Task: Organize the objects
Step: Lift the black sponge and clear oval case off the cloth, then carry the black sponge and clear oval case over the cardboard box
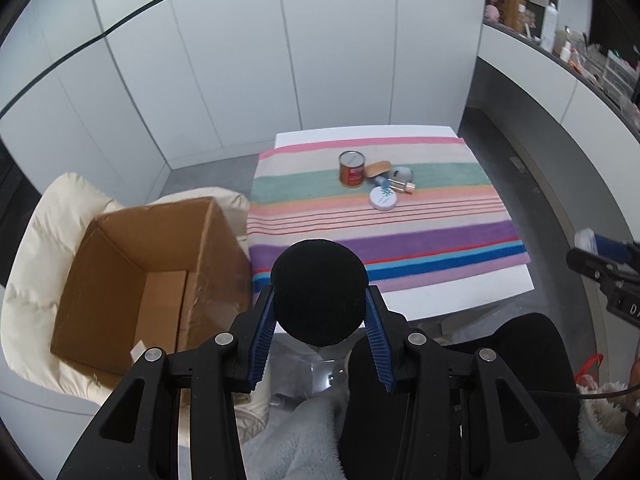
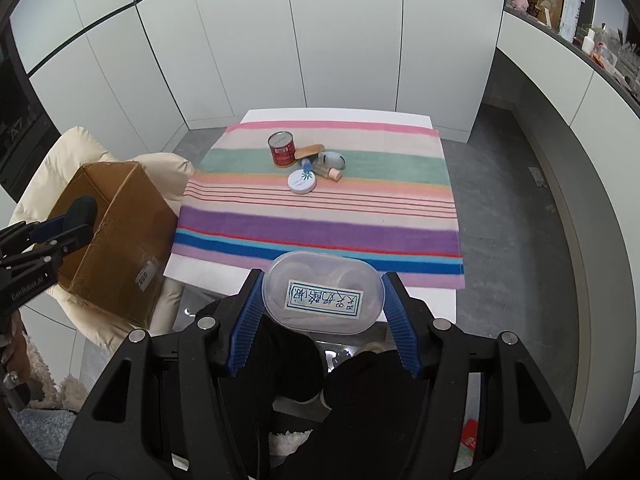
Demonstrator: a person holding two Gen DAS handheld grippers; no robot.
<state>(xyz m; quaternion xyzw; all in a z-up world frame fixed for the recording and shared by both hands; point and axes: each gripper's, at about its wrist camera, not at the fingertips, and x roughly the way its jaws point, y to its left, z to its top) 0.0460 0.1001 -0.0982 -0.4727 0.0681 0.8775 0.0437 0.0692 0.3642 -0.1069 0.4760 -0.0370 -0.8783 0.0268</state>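
Observation:
My left gripper (image 1: 320, 298) is shut on a round black foam puff (image 1: 319, 292), held in the air just right of an open cardboard box (image 1: 132, 280). My right gripper (image 2: 323, 290) is shut on a clear oval plastic case (image 2: 323, 292) with a handwritten label, held over the table's near edge. On the striped cloth (image 1: 384, 236) lie a red tin can (image 1: 352, 169), a white round compact (image 1: 383, 199), a tan oval piece (image 1: 378, 168), a grey pouch (image 1: 402, 173) and small bottles (image 1: 400, 185). The same pile (image 2: 306, 160) shows in the right wrist view.
The box (image 2: 116, 236) rests on a cream padded chair (image 1: 44, 248) left of the white table (image 2: 256, 114). White cabinet doors stand behind. A cluttered shelf (image 1: 560, 36) runs along the right wall. A person's dark-clad legs (image 1: 480, 360) are below the grippers.

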